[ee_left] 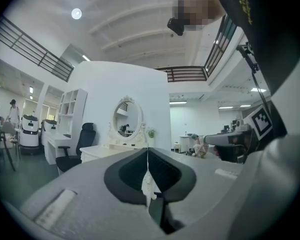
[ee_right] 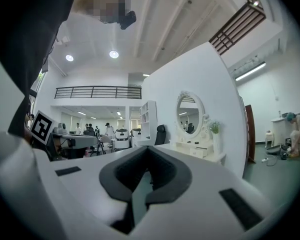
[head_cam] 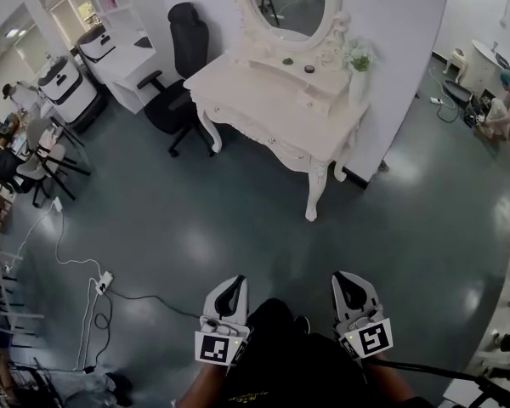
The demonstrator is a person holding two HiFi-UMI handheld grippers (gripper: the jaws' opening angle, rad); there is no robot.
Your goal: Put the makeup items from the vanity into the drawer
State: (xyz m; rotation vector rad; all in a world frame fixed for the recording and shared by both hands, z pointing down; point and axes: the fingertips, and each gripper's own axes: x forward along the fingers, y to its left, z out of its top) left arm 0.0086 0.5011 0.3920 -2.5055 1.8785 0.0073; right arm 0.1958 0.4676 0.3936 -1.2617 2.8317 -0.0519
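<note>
The left claw (head_cam: 235, 280) is pressed together with nothing in it. The left gripper view shows its two jaws meeting in one thin line. The right claw (head_cam: 347, 277) is shut tight too, and it is empty as well. Both claws are held low, close to the person's body, over the dark floor (head_cam: 178, 228).

The white desk (head_cam: 263, 100) with the round mirror (head_cam: 291, 2) stands well apart from both claws, across the floor. The makeup items (head_cam: 309, 69) look like small dark things on the raised shelf at the back edge of the desk, just under the mirror. They are too small to tell what each one is. A little plant (head_cam: 358, 58) stands at the back right corner. The drawer (head_cam: 268, 136) seems to be in the front edge of the desk, and it looks shut.

I think the job has not started yet. The step now is getting to the desk. Next, the person has to walk up close, spread one claw, and pull the drawer out by its knob.
</note>
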